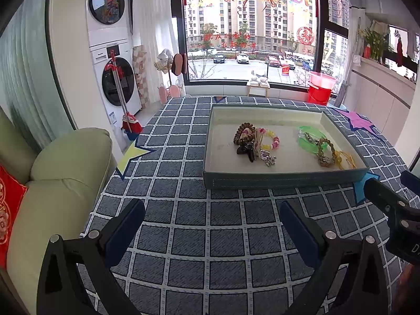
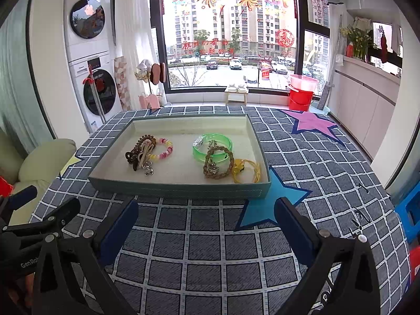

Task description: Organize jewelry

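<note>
on the blue checked tablecloth (image 1: 183, 218) a shallow grey-green tray (image 2: 183, 187) holds the jewelry in two heaps well apart. the left heap has a brown coil bracelet (image 2: 140, 144) touching a pink and yellow bead bracelet (image 2: 166, 149); the right heap has a green bangle (image 2: 199, 156) under a braided brown bracelet (image 2: 229, 165), with a yellow cord piece (image 2: 244, 169) beside it. the left gripper (image 1: 211, 215) and right gripper (image 2: 206, 215) both hover near the tray's front wall, jaws spread wide, holding nothing.
</note>
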A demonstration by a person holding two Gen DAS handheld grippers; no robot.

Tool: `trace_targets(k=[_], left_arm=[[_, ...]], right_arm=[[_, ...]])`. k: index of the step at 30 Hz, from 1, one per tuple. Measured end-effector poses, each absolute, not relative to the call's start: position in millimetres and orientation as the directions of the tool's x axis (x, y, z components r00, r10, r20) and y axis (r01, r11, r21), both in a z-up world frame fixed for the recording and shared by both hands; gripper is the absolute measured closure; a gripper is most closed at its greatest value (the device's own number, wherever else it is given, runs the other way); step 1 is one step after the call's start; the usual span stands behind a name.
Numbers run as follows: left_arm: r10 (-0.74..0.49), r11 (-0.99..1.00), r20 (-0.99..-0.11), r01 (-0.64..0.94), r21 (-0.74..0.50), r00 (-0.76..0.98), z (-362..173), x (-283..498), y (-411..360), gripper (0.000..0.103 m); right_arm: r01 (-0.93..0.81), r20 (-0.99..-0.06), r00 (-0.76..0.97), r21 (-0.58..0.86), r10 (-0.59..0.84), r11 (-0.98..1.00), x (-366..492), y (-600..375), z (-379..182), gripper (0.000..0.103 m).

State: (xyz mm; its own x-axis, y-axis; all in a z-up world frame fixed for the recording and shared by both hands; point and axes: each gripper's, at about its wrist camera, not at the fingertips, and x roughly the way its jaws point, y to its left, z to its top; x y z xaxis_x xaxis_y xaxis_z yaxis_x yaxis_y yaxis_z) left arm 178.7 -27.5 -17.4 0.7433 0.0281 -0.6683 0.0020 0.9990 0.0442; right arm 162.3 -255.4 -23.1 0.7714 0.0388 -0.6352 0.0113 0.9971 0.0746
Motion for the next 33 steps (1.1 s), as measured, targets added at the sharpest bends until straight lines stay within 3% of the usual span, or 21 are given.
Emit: trace_targets(k=[33], left_arm=[[0.030,0.999,-0.666,-0.005,0.039,0.745,-15.0,177.7,-25.7,0.000]], right_arm=[[0.009,-0.634,0.772,0.074,0.040,0.997,161.1,-254.9,-20.9,0.000]])
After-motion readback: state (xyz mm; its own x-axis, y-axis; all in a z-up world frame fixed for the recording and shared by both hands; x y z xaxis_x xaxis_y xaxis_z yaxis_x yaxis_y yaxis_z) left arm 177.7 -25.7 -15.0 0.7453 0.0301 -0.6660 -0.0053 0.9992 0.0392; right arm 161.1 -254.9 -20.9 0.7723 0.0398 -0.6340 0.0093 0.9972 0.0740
